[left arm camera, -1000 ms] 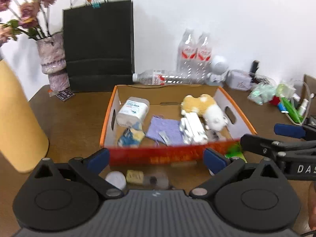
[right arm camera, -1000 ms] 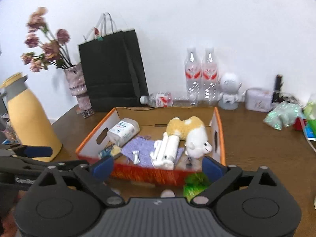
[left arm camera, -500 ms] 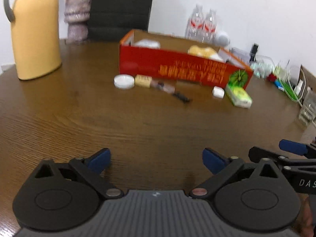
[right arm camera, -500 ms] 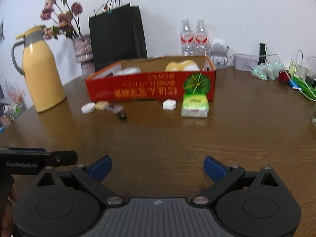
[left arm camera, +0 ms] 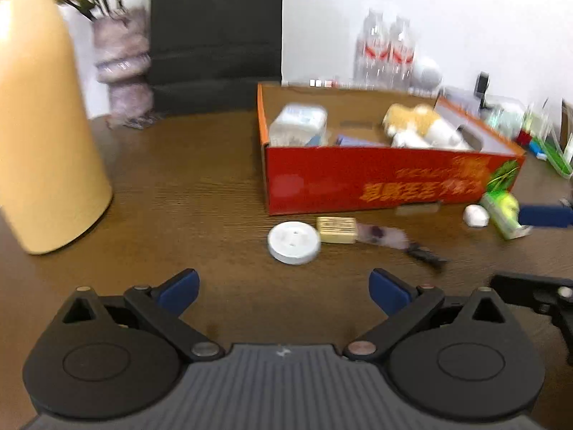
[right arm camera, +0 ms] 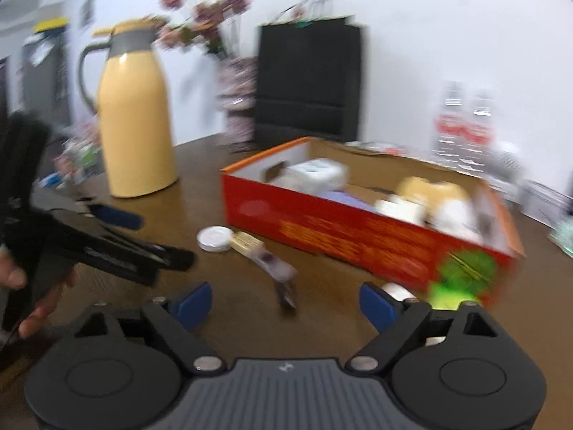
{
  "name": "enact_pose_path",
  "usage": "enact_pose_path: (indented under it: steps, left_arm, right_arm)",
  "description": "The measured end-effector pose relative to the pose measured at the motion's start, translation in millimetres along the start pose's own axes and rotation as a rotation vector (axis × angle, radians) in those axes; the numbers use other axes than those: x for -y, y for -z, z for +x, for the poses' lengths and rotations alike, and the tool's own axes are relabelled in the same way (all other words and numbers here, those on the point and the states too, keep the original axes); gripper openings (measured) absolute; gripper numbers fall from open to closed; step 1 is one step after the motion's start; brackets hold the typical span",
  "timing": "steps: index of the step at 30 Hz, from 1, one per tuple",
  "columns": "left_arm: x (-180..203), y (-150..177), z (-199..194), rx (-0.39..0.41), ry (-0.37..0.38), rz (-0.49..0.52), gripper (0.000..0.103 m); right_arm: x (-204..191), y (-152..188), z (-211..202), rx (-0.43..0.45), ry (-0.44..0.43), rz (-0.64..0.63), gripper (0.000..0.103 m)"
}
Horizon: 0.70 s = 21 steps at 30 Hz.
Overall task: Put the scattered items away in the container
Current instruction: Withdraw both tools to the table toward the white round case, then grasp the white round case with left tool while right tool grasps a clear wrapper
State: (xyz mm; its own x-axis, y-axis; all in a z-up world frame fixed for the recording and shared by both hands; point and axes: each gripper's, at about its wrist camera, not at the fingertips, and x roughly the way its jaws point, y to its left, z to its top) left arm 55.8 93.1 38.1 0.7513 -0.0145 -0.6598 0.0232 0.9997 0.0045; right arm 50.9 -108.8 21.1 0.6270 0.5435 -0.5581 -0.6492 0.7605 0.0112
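Both views are smeared by motion blur, so small print and fine edges are lost. In the left wrist view the left gripper [left arm camera: 283, 286] sits at six o'clock with its blue pads spread wide over bare wooden table [left arm camera: 200, 179], nothing between them. Ahead at about one o'clock stands the red cardboard box [left arm camera: 376, 186], open-topped; inside it a white tub [left arm camera: 299, 123], a plush toy [left arm camera: 419, 125] and a purple cloth [left arm camera: 352, 140] can be made out, though the box's near wall hides their lower parts. The loose items lie on the table along the box's near side: a white round lid [left arm camera: 293, 242] touching or just beside a small yellow packet [left arm camera: 337, 229], then a pale wrapper [left arm camera: 385, 233], a dark small object [left arm camera: 428, 254] too blurred to identify, a white pod-like case [left arm camera: 475, 215] and a green packet [left arm camera: 503, 213], partly covered by a blue pad of the right gripper [right arm camera: 286, 302] entering at three o'clock. In the right wrist view that gripper's jaws are wide but closing, with only table and the blurred dark object seen in the gap and nothing pinched. A yellow thermos [right arm camera: 136, 125] stands at ten o'clock, cut off by the frame edge in the left view. A black paper bag [right arm camera: 308, 82], a flower vase [right arm camera: 238, 100] and two water bottles [right arm camera: 465, 129] stand behind the box.
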Motion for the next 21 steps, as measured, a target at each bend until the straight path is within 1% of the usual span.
enact_pose_path:
  steps: [1, 2, 3, 4, 5, 6, 7, 8, 9, 10, 11, 12, 13, 15, 16, 17, 18, 19, 21]
  left_arm:
    - [-4, -4, 8, -0.01, 0.02, 0.008, 0.103]
    - [-8, -8, 15, -0.019, 0.042, 0.013, 0.103]
    - [-10, -11, 21, -0.028, 0.059, 0.015, 0.103]
    - [-12, -14, 26, -0.035, 0.069, 0.02, 0.1]
    - [-13, -16, 31, -0.039, 0.063, 0.036, 0.097]
    - [-13, -17, 35, -0.044, 0.05, 0.053, 0.096]
    - [-14, -17, 37, -0.051, 0.051, 0.063, 0.09]
    - [-15, -17, 39, -0.053, 0.074, 0.067, 0.082]
    - [-16, -17, 39, -0.046, 0.101, 0.067, 0.079]
    - [-15, -16, 39, -0.034, 0.113, 0.072, 0.078]
    - [-14, -15, 39, -0.028, 0.117, 0.085, 0.078]
    - [-12, -14, 39, -0.023, 0.116, 0.101, 0.079]
    - [-10, -13, 40, -0.02, 0.115, 0.114, 0.082]
    - [-6, -13, 41, -0.017, 0.114, 0.124, 0.081]
    - [-5, -13, 41, -0.018, 0.116, 0.122, 0.077]
    - [-5, -13, 40, -0.015, 0.114, 0.12, 0.066]
    - [-4, -13, 38, -0.01, 0.111, 0.117, 0.058]
    - [-3, -14, 36, -0.009, 0.102, 0.11, 0.039]
    - [0, -14, 32, -0.019, 0.068, 0.09, 0.04]
  right_arm:
    - [0, -6, 15, -0.025, -0.016, -0.008, 0.081]
    - [0, -11, 30, -0.051, -0.023, -0.017, 0.07]
    - [0, -15, 44, -0.072, -0.026, -0.026, 0.066]
    - [0, -18, 55, -0.086, -0.03, -0.036, 0.061]
    - [1, -20, 65, -0.096, -0.036, -0.042, 0.06]
    - [2, -20, 72, -0.104, -0.041, -0.046, 0.06]
    - [2, -20, 78, -0.111, -0.041, -0.049, 0.059]
    - [2, -19, 82, -0.116, -0.045, -0.055, 0.056]
    - [4, -18, 85, -0.11, -0.059, -0.054, 0.055]
    - [5, -19, 87, -0.105, -0.077, -0.047, 0.048]
    - [7, -20, 88, -0.106, -0.086, -0.04, 0.044]
    - [8, -21, 88, -0.109, -0.079, -0.04, 0.032]
    - [8, -22, 88, -0.115, -0.07, -0.036, 0.017]
    - [10, -23, 86, -0.128, -0.065, -0.017, 0.016]
    - [11, -22, 84, -0.13, -0.065, -0.018, 0.015]
    - [10, -21, 82, -0.129, -0.061, -0.018, 0.013]
    - [10, -21, 80, -0.128, -0.055, -0.012, 0.013]
    - [10, -20, 78, -0.124, -0.048, -0.008, 0.013]
    - [9, -22, 69, -0.098, -0.032, -0.008, 0.013]
